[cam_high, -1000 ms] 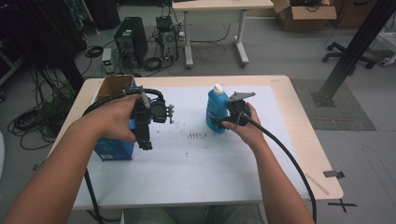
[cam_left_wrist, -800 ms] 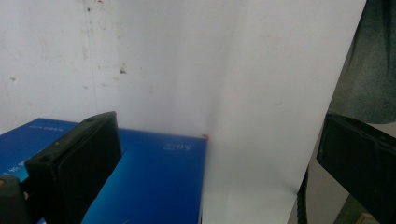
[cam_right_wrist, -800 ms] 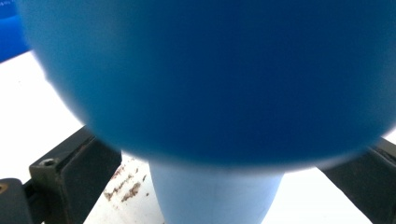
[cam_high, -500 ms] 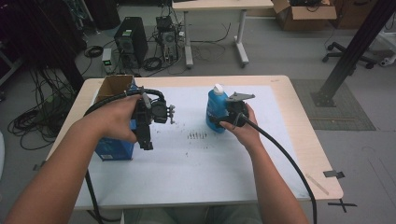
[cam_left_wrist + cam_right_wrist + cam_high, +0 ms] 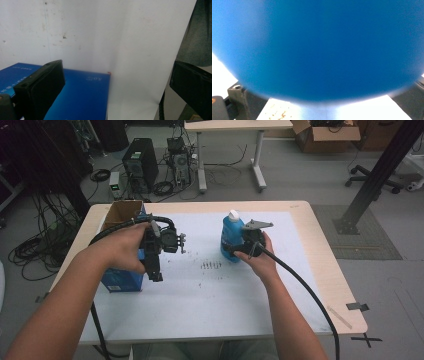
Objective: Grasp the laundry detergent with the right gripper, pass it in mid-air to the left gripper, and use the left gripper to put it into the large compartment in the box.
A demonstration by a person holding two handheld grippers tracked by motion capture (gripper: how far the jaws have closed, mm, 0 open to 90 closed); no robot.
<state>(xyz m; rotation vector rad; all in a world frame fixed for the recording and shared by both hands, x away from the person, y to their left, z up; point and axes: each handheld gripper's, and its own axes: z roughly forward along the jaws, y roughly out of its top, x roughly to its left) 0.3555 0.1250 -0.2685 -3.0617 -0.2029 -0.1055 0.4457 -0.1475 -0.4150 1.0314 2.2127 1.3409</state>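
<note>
A blue bottle [image 5: 231, 231] with a white cap stands upright on the white sheet, right of the table's middle. My right gripper [image 5: 237, 249] is shut on its lower body, one jaw on each side. In the right gripper view the blue bottle [image 5: 319, 47] is blurred and very close between the jaws. My left gripper [image 5: 155, 270] hangs over the sheet just right of a blue box [image 5: 120, 281], jaws pointing down toward the near edge. In the left gripper view, the gripper [image 5: 117, 90] stands wide open with nothing between its jaws, the blue box [image 5: 80, 97] below it.
The box's top is open brown cardboard [image 5: 121, 214]. The white sheet [image 5: 210, 300] covers most of the wooden table [image 5: 327, 270] and has small dark marks [image 5: 210, 265] at its middle. Cables trail from both grippers. Computers, cables and another desk stand on the floor beyond.
</note>
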